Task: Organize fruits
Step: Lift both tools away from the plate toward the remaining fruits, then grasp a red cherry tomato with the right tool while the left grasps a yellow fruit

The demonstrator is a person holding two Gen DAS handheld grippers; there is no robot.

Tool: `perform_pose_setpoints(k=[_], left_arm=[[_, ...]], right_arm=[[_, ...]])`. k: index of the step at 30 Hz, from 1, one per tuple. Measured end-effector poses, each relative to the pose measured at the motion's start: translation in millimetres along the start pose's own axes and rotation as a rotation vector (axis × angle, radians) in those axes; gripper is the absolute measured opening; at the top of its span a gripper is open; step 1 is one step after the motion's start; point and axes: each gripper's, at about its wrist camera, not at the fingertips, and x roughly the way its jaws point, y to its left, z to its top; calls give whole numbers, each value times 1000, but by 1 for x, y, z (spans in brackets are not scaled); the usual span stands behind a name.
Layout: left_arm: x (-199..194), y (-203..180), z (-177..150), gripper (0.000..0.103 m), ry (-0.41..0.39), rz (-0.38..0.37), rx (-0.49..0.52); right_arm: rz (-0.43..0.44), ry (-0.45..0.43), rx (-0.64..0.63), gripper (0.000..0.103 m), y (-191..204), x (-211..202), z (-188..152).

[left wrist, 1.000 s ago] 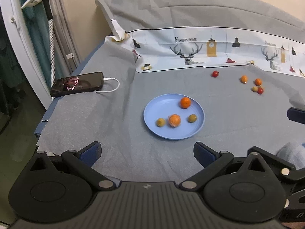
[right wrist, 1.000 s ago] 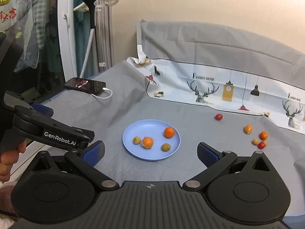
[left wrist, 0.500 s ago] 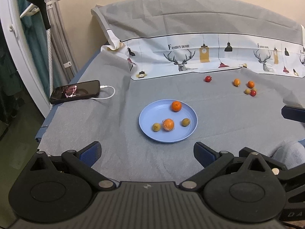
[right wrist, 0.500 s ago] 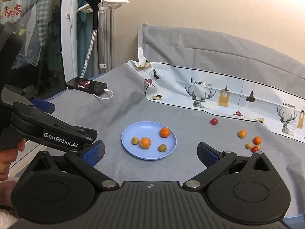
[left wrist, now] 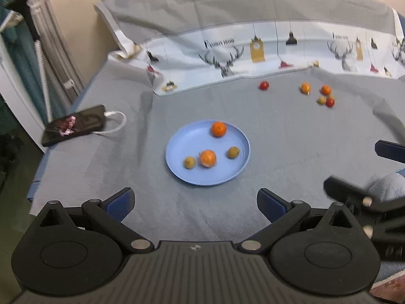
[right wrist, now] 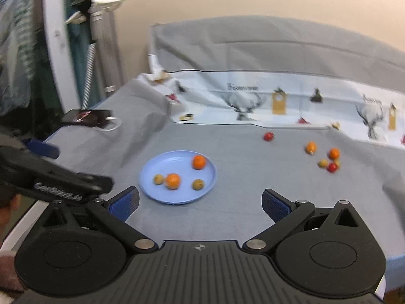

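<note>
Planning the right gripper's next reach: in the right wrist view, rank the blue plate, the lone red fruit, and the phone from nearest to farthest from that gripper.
From the right gripper, jaws open:
1. Blue plate, just ahead, slightly left.
2. Lone red fruit, farther ahead on the right, near the printed cloth.
3. Phone, far left at the bed's edge.

Left gripper (left wrist: pixel 195 201): jaws spread wide, nothing between blue pads (left wrist: pixel 120 200), held low and level, pointing forward. Also seen from right wrist view at far left edge (right wrist: pixel 43 152), black body angled across, fingers of bare hand (right wrist: pixel 8 202) wrapped beneath. Right gripper (right wrist: pixel 200 202): jaws equally wide, empty, level, close alongside left. Visible at right edge of left wrist view (left wrist: pixel 389 150), blurred.
</note>
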Motion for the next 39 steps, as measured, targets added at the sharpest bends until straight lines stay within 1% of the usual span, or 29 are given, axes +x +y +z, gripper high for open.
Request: perform_pose_setpoints(k=[4, 7, 11, 17, 21, 24, 29, 31, 33, 34, 35, 37, 39], left_arm=[[30, -11, 20, 103, 72, -17, -6], [55, -25, 40, 103, 104, -21, 3], [91, -51, 72, 103, 126, -31, 28], [153, -102, 126, 103, 135, -63, 66], [198, -140, 160, 103, 129, -78, 106], [230, -165, 181, 103, 139, -84, 123], [268, -190, 197, 103, 160, -77, 153], [281, -197, 199, 103, 168, -74, 163], [290, -202, 200, 103, 176, -73, 168], [294, -205, 201, 103, 179, -77, 168], [299, -208, 203, 103, 181, -85, 165], [307, -217, 208, 103, 182, -107, 158], [313, -229, 215, 103, 181, -138, 153]], right_arm=[[-88, 11, 117, 102, -40, 24, -5], [-190, 4, 204, 102, -80, 46, -9], [-335, -3, 310, 102, -145, 84, -12], [-544, 2, 355, 102, -235, 165, -18], [-604, 25, 402, 102, -286, 222, -17], [-625, 58, 395, 102, -310, 262, -17], [-611, 90, 368, 102, -327, 317, -13], [-606, 102, 353, 101, -330, 330, -12], [-609, 66, 319, 77, -327, 336, -10], [-592, 59, 304, 48, -327, 335, -8], [-574, 61, 295, 32, -325, 333, -6], [-576, 66, 306, 32, -326, 328, -7], [-602, 64, 324, 32, -333, 321, -9]])
